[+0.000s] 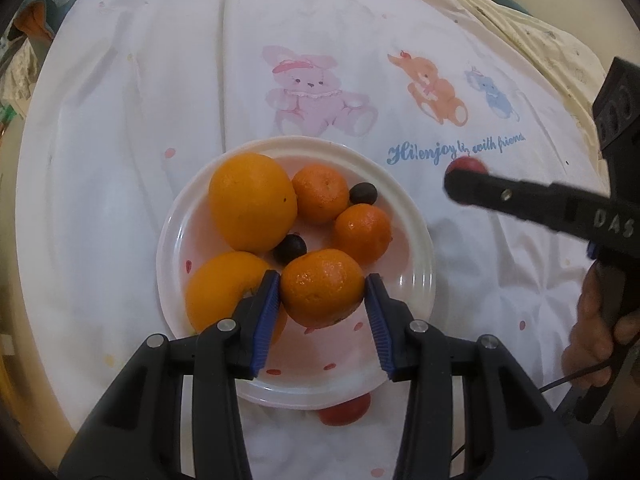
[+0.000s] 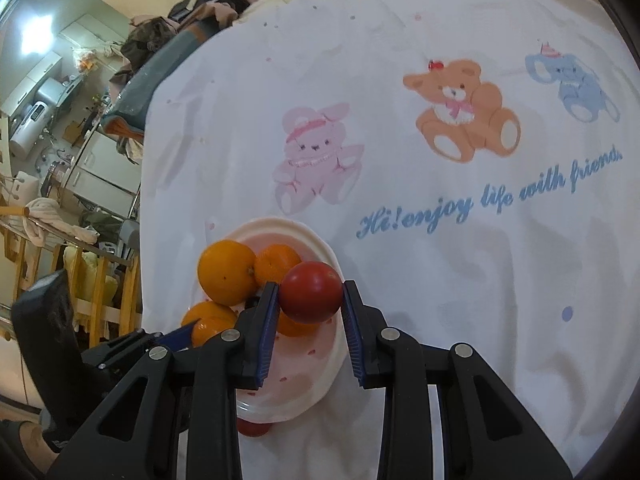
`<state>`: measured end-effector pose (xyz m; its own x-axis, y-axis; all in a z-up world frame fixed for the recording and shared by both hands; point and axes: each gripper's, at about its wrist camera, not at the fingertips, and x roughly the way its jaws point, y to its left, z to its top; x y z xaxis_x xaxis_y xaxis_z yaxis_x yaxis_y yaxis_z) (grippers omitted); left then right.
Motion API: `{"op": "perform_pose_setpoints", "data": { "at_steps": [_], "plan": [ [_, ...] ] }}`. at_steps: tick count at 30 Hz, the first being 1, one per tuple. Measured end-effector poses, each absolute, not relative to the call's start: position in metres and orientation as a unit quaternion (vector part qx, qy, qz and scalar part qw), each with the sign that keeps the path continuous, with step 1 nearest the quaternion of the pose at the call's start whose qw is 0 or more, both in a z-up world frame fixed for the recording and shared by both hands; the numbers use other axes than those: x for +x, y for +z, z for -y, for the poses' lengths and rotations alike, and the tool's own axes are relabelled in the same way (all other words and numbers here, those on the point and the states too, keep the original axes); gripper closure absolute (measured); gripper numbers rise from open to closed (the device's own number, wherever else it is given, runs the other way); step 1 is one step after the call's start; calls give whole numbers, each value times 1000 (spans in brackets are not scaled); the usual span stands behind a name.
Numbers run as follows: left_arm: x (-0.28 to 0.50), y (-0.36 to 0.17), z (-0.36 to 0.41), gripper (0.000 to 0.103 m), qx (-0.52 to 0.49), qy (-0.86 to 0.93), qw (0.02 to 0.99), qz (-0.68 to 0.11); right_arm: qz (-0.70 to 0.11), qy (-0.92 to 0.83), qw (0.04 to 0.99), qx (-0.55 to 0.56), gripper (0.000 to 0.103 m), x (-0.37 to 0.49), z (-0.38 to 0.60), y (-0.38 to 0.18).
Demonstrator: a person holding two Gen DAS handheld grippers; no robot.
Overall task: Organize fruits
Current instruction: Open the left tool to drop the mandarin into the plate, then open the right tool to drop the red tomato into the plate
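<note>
We grip a mandarin [image 1: 322,287] in the left gripper [image 1: 322,292] at lower centre and a tomato [image 2: 311,293] in the right gripper [image 2: 310,294], jaws narrow. Risk: dropped fruit rolls off the crowded plate [image 1: 416,248].

A white cloth [image 2: 440,280] printed with cartoon animals covers what looks like a bed. On it rests a white plate [image 1: 416,248]. A red fruit [image 1: 344,410] lies just beside the plate's near rim.

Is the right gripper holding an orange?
No, the right gripper is shut on a red tomato; the oranges lie on the plate.
</note>
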<state>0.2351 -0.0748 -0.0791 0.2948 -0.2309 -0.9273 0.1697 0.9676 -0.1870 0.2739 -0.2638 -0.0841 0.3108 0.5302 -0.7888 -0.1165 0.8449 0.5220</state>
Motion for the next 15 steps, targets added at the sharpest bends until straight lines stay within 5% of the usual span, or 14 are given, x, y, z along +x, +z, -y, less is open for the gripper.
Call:
{"op": "perform_pose_setpoints", "data": {
  "at_steps": [9,15],
  "plan": [
    [237,-80,76,63,-27,-128,799,-588,-563,221,774,186,70,271,254,-92],
    [236,-76,75,44,-40,-137,798,-585,-551,226,780,191,70,271,254,-85]
  ]
}}
